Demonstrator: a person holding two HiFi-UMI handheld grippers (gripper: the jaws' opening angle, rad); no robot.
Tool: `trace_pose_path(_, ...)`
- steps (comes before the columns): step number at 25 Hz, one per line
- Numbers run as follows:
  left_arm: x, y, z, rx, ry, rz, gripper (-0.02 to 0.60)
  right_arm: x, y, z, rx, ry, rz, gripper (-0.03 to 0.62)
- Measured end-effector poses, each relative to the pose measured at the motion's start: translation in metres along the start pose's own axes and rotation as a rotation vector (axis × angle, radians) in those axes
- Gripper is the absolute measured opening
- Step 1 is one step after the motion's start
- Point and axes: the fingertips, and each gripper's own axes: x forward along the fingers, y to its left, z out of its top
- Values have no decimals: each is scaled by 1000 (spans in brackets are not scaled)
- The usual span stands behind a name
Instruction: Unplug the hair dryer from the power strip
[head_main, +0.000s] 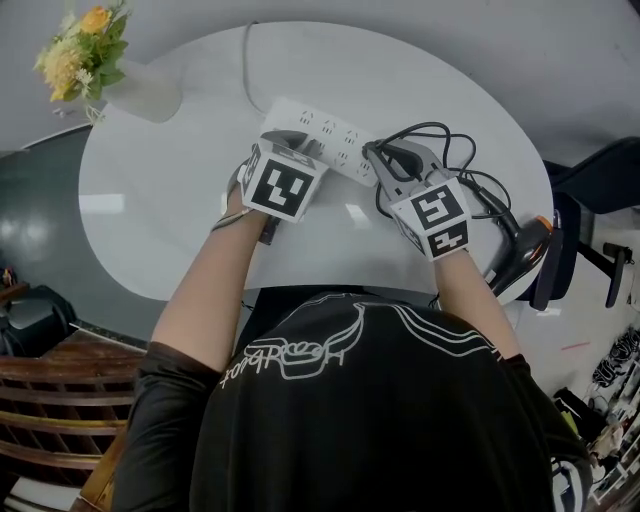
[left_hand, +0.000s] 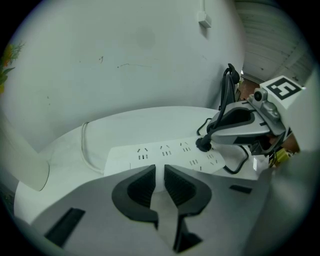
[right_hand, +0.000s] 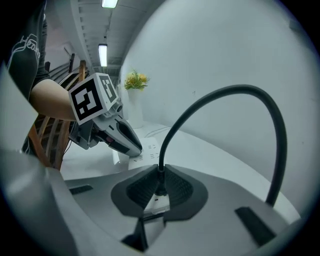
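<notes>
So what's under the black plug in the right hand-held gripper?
The white rectangular power strip lies directly under the black plug, which the right hand-held gripper clamps. The plug's pins and its socket are covered, so how deep it sits cannot be seen.

Both my bare arms are stretched out in front of me, the left forearm (head_main: 200, 300) and right forearm (head_main: 478, 315) angling in toward each other a bit. My left tongs (left_hand: 159, 172) tip down pretty steep, jaws only a thin slit apart, nothing pinched in there. My right tongs (right_hand: 160, 171) sit flatter and are clamped tight on the plug (right_hand: 160, 189). The left marker cube (head_main: 283, 183) and right marker cube (head_main: 432, 218) face up at me.
</notes>
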Motion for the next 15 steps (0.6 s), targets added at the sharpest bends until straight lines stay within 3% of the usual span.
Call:
trace_pose_path(2, 0, 0, -1, -8, 0, 3, 54, -2, 0, -1, 8, -7, 9, 26)
trace_pose_path(7, 0, 1, -2, -29, -4, 9, 54, -5, -6, -4, 148, -50, 53, 26)
trace_pose_path(15, 0, -1, -1, -17, -6, 12, 54, -3, -3, 0, 39, -1, 11, 25)
